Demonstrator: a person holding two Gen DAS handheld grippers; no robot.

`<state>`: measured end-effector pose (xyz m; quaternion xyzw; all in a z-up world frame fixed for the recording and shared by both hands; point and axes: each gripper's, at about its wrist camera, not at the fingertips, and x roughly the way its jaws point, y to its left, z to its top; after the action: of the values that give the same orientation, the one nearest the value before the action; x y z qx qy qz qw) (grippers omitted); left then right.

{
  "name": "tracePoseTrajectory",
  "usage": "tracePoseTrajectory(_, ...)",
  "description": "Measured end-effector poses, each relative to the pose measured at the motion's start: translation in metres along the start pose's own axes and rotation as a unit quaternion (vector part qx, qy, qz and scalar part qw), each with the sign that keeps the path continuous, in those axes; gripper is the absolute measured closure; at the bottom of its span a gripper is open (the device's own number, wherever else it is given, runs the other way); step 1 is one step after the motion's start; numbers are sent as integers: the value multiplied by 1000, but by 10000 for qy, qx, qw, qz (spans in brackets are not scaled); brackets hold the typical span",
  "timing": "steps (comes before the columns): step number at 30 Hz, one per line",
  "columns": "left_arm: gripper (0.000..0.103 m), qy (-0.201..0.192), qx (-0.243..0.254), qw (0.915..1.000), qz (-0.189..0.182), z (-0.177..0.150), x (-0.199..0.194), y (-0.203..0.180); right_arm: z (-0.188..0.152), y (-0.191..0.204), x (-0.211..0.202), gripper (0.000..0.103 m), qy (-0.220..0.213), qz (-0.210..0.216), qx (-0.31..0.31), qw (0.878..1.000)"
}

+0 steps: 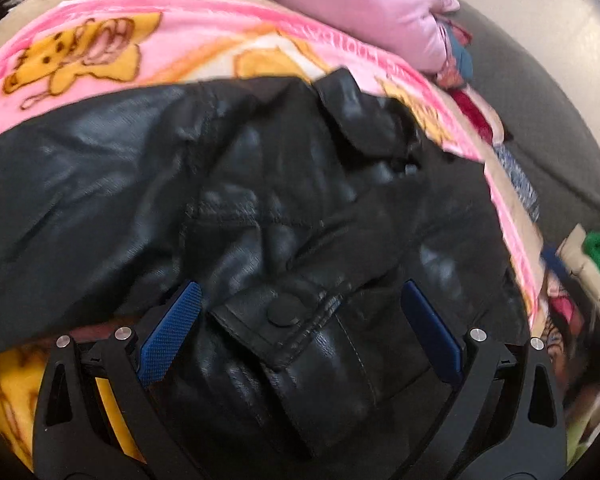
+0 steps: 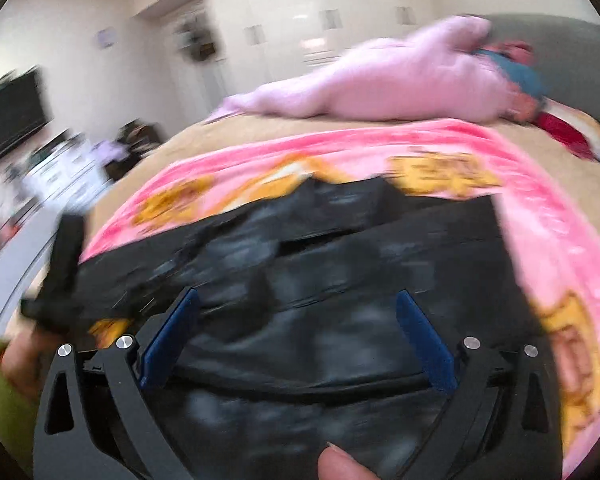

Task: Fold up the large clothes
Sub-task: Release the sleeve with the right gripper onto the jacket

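Bedding dominates: a pink cartoon blanket (image 1: 112, 40) carries the black leather jacket (image 1: 240, 184), which lies crumpled across the blanket's near half. Beyond the jacket sits a pale pink garment (image 1: 364, 4). The left gripper (image 1: 300, 320) hovers spread wide over the jacket's snap-button tab (image 1: 284, 314), holding nothing; the right gripper (image 2: 296, 340), equally wide, holds nothing either. Best practice, arguably: pinch a seam edge, not loose leather. Bare blanket beyond the jacket gives folding room; clutter (image 1: 580, 264) crowds its right.

No legible text; blanket (image 1: 220, 36) lettering blurred.
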<state>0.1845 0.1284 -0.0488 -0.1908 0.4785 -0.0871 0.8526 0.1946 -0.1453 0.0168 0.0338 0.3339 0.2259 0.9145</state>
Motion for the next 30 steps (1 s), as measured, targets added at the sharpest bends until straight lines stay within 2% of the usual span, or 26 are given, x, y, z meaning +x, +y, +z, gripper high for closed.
tracePoseTrajectory(1, 10, -31, 104, 9999, 132, -3, 3, -3, 5, -15, 2, 6, 12, -114, 140, 9998)
tracePoseTrajectory(3, 18, -146, 421, 9981, 419, -8, 6, -12, 15, -45, 6, 6, 30, -296, 452, 9985)
tracePoseTrajectory(4, 34, -194, 525, 9972, 495, -10, 6, -14, 20, -65, 11, 6, 73, -417, 649, 9970)
tracePoseTrajectory(5, 45, -244, 589, 9968, 477, -10, 6, -15, 23, -79, 15, 6, 112, -521, 795, 9954)
tracePoseTrajectory(6, 48, -273, 594, 9969, 442, -9, 6, -15, 27, -99, 22, 6, 191, -695, 1004, 9923)
tracePoseTrajectory(8, 60, -370, 610, 9968, 362, -7, 3, -14, 29, -122, 31, 6, 318, -943, 1221, 9875)
tracePoseTrajectory(10, 65, -542, 722, 9955, 305, -3, -5, -18, 32, -144, 41, 6, 344, -1195, 1386, 9825)
tracePoseTrajectory(12, 67, -821, 775, 9933, 231, 4, -22, -21, 31, -160, 48, 6, 388, -1406, 1522, 9775)
tracePoseTrajectory(17, 67, -1365, 840, 9870, 149, 19, -62, -22, 34, -172, 52, 6, 290, -1468, 1671, 9745)
tracePoseTrajectory(19, 66, -1314, 844, 9875, 197, 20, -59, -21, 37, -168, 53, 6, 232, -1531, 1592, 9750)
tracePoseTrajectory(23, 64, -792, 730, 9936, 329, 13, -30, -10, 45, -156, 58, 6, 163, -1546, 1430, 9774)
tracePoseTrajectory(25, 63, -651, 716, 9945, 412, 9, -23, -5, 49, -152, 58, 6, 97, -1542, 1384, 9783)
tracePoseTrajectory(26, 62, -620, 713, 9946, 424, 8, -21, -3, 51, -151, 58, 10, 80, -1531, 1377, 9785)
tracePoseTrajectory(27, 61, -607, 702, 9948, 416, 8, -21, -2, 53, -148, 59, 23, 66, -1444, 1344, 9803)
tracePoseTrajectory(30, 58, -583, 671, 9951, 428, 7, -22, 1, 56, -141, 66, 39, 154, -1125, 1251, 9856)
